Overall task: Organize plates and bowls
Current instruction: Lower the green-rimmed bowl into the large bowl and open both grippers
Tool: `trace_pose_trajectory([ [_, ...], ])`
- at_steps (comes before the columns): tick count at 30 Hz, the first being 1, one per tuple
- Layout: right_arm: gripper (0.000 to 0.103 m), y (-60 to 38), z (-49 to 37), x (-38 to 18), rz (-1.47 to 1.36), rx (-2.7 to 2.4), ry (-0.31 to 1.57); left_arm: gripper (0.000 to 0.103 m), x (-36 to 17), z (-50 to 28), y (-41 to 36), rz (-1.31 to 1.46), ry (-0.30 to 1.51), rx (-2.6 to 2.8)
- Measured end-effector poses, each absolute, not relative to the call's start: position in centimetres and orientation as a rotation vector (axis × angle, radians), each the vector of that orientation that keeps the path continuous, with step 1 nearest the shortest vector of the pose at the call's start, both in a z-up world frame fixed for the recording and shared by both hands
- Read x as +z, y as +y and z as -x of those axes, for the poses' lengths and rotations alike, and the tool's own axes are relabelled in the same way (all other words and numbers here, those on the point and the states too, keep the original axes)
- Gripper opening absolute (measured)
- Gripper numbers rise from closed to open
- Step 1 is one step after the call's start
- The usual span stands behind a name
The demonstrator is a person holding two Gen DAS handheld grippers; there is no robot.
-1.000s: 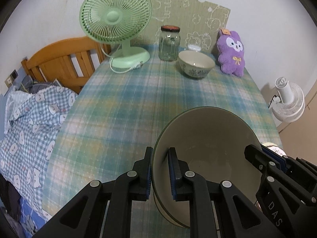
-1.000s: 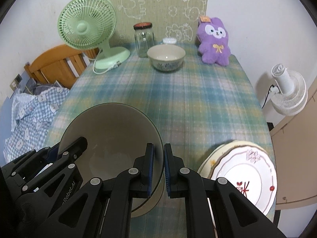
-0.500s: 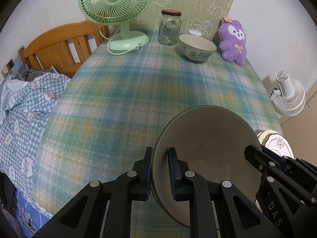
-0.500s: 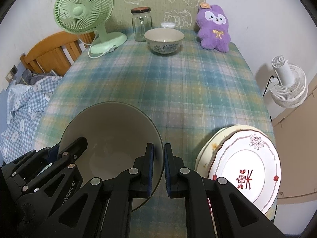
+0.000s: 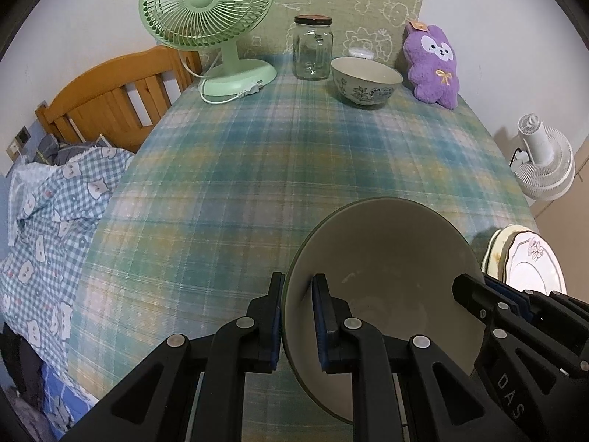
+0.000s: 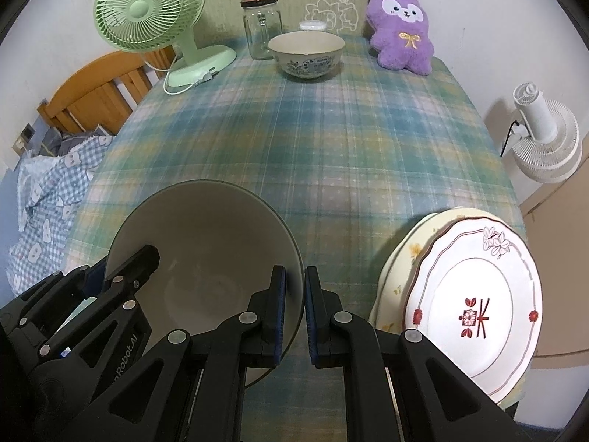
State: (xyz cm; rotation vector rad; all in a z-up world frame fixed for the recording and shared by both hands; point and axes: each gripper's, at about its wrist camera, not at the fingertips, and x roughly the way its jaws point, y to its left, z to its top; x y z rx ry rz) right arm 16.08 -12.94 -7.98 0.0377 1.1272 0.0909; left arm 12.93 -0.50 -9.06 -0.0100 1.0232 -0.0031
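Gripping opposite rims of big bowl (image 5: pixel 383 294): left gripper (image 5: pixel 298 320) and right gripper (image 6: pixel 294 313) both clamped, sharing weight, keeping it level.

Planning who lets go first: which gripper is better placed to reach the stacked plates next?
Right, probably. The right gripper grips the big bowl on the rim nearest the plates; the left gripper clamps the far rim.

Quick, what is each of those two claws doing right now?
Left gripper: shut on the big bowl's left rim.
Right gripper: shut on the same bowl's right rim.
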Motion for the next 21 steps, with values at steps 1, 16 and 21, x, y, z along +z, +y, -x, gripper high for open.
trace_pose_trajectory([
  [1, 0.013, -12.94, -16.12, -8.13, -0.041, 0.092, 1.132, 0.012, -9.14, -12.95, -0.53, 0.001, 1.028, -0.002],
  [16, 0.013, -13.12, -16.32, -8.26, -0.055, 0.082, 1.135, 0.021, -9.62, -13.12, -0.9, -0.033, 1.037, -0.014],
  [21, 0.013, -13.64, -16.29, -8.1, -0.093, 0.093, 1.14, 0.04, -9.07, -12.87, -1.26, -0.06, 1.021, -0.025],
])
